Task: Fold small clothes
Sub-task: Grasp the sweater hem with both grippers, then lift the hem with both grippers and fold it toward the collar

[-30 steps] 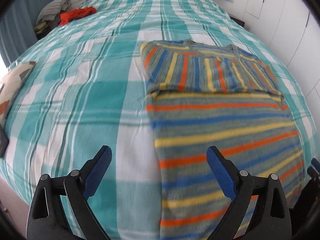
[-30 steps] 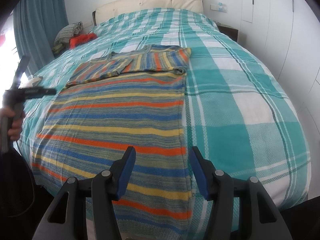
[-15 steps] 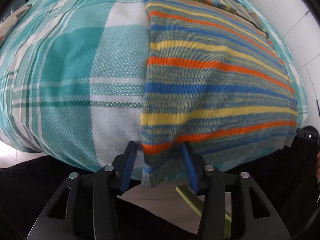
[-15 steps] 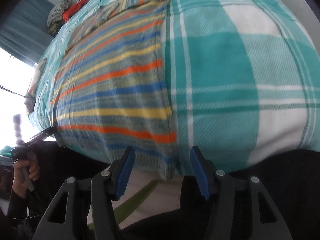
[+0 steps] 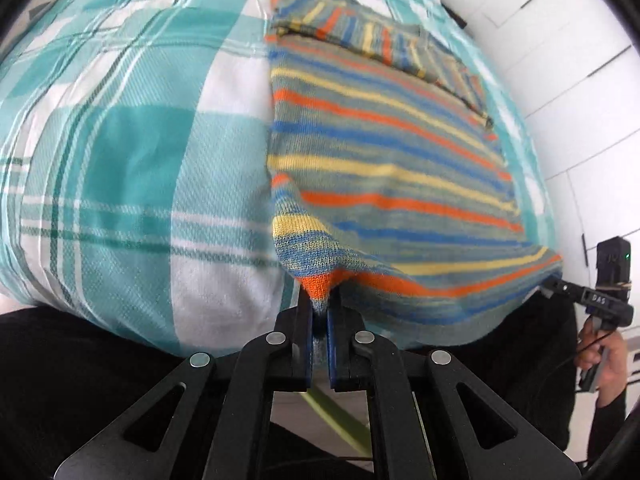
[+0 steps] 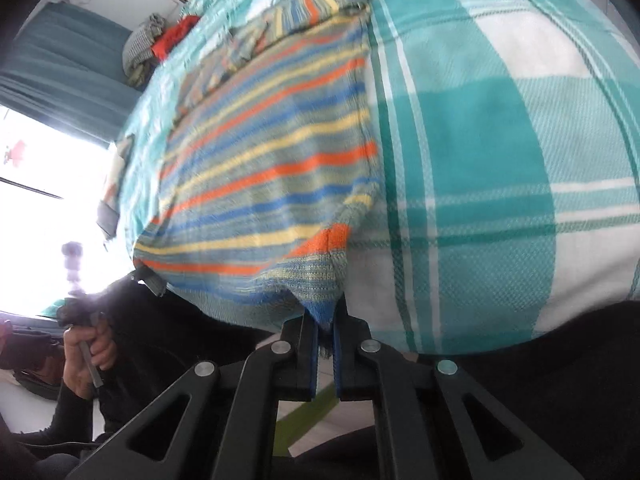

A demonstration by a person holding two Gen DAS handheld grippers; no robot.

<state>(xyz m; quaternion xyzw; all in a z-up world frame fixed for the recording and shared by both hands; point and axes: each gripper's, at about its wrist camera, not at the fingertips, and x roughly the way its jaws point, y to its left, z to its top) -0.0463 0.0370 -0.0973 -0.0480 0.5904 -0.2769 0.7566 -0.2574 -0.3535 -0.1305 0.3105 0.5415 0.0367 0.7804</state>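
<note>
- A striped knit sweater (image 5: 384, 184) is spread flat on the bed (image 5: 132, 168), filling the centre and right of the left wrist view; its sleeves are already folded across the top, in the upper centre.
- The hem, at the near edge of the bed, is pinched at both lower corners: one by the left gripper (image 5: 319, 316), the other by the right gripper (image 6: 326, 322).
- The step in hand is judged to be the lifting of the hem toward the collar to fold the body in half.
- To do it well, both corners should be raised together and kept level, with the hem held taut between them, so the fold lands straight and the tucked sleeves are not dragged loose.
- The jaws of each gripper have just been closing and are now clamped narrowly on knit fabric, with a small peak of cloth drawn up between the pads.
- A pile of other clothes (image 6: 160, 46) is seen at the far upper left of the right wrist view.
</note>
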